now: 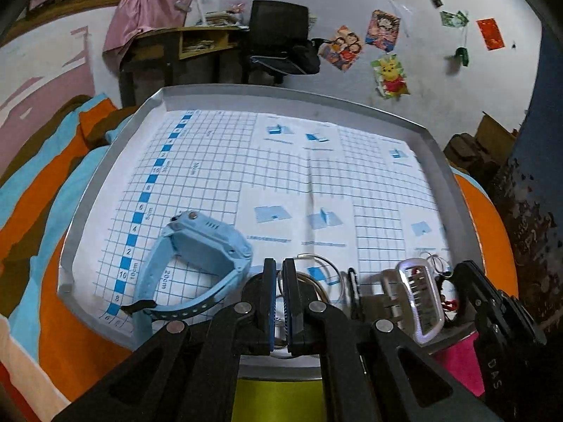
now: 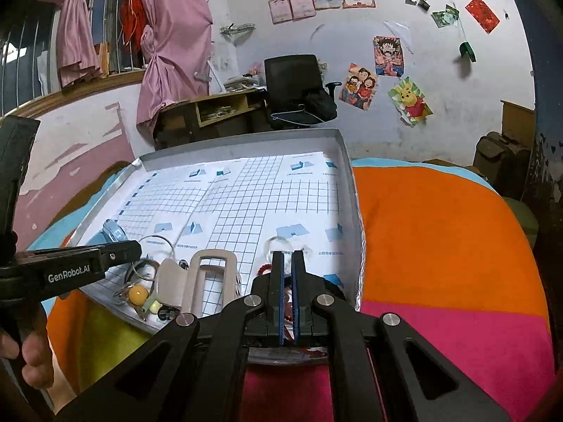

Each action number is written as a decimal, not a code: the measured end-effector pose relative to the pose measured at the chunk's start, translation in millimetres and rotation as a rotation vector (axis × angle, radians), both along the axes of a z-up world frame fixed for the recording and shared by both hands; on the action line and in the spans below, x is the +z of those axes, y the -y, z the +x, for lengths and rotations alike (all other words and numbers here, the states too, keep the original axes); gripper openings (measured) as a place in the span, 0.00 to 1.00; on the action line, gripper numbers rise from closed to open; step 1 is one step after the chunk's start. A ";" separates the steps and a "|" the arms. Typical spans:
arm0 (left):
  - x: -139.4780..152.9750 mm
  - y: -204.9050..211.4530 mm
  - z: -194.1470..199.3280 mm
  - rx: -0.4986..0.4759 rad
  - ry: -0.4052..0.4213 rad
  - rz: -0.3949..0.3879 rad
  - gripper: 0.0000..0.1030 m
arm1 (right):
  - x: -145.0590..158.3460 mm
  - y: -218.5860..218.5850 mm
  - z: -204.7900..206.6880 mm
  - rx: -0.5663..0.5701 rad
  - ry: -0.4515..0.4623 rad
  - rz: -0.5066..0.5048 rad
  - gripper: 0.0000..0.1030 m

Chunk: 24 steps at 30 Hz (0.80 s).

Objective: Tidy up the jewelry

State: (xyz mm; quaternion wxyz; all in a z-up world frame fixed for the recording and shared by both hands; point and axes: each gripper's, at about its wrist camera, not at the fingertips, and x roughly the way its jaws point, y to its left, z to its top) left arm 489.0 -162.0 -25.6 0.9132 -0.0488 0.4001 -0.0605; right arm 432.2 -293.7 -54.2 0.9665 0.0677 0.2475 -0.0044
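A bed cover (image 2: 440, 232) in orange, blue, pink and yellow-green patches lies under everything. On it sits a shallow grey tray (image 1: 292, 96) lined with a white sheet (image 1: 246, 176) printed with a blue grid and small diagrams. The jewelry is gathered along the near edge of the tray.

A light blue watch (image 1: 200, 260) lies on its side at the near left of the sheet, its strap curving toward the tray's near rim. To its right, thin wire rings (image 1: 318, 274) lie on the sheet, touching or overlapping each other. Further right lies a beige buckle-shaped clasp (image 2: 209, 281), which the left wrist view shows as a pale framed piece. Just beside the clasp are a yellow bead (image 2: 138, 294) and a small pale green piece (image 2: 155, 306).

The left hand-held gripper (image 1: 279, 302) has its two blue-padded fingers drawn close together with a narrow gap, low over the wire rings; whether they pinch a ring I cannot tell. The right hand-held gripper (image 2: 287, 295) is at the near right corner of the tray, its fingers likewise nearly together, with a red cord (image 2: 289, 332) showing in the slit between them; a clear ring (image 2: 279, 244) lies on the sheet just beyond its tips. Whether the cord is actually clamped I cannot tell
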 end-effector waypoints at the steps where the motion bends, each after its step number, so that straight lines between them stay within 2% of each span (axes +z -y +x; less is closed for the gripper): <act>1: 0.5 -0.7 -0.3 0.003 -0.002 -0.001 0.04 | -0.2 -0.4 -0.2 0.003 -0.002 0.000 0.04; 4: 3.0 -1.9 -1.6 0.006 -0.002 -0.004 0.05 | 1.0 0.3 -1.3 0.004 0.000 -0.007 0.04; 6: 4.3 -2.6 -2.3 0.008 -0.001 -0.013 0.11 | 2.2 1.8 -1.9 0.006 0.005 -0.003 0.04; 12: 21.1 -7.6 -13.8 0.023 0.057 -0.047 0.45 | 10.0 5.9 -8.9 -0.004 0.026 -0.005 0.04; 14: 27.8 -11.4 -21.5 0.035 0.084 -0.070 0.61 | 13.4 7.7 -12.1 -0.007 0.033 -0.004 0.04; 16: 35.4 -18.1 -31.4 0.045 0.109 -0.097 0.63 | 19.3 9.2 -17.0 -0.012 0.044 -0.003 0.05; 17: 37.6 -20.9 -34.5 0.047 0.115 -0.102 0.65 | 21.5 10.5 -19.8 -0.014 0.048 0.000 0.07; 18: 41.8 -23.9 -40.1 0.049 0.122 -0.107 0.66 | 23.6 11.3 -22.3 -0.016 0.051 0.002 0.16; 19: 47.6 -29.0 -49.9 0.049 0.140 -0.115 0.69 | 27.3 12.9 -28.6 -0.022 0.059 0.008 0.32; 20: 50.5 -32.4 -55.3 0.050 0.153 -0.119 0.75 | 29.6 13.6 -32.0 -0.025 0.067 0.012 0.38; 21: 56.5 -38.5 -67.6 0.056 0.181 -0.124 0.78 | 33.9 15.2 -37.8 -0.029 0.081 0.018 0.42; 23: 64.9 -48.5 -85.2 0.069 0.227 -0.127 0.89 | 43.4 16.5 -50.3 -0.034 0.101 0.019 0.42; 24: 69.8 -54.8 -95.8 0.076 0.252 -0.131 0.91 | 50.1 16.3 -59.3 -0.032 0.114 0.020 0.42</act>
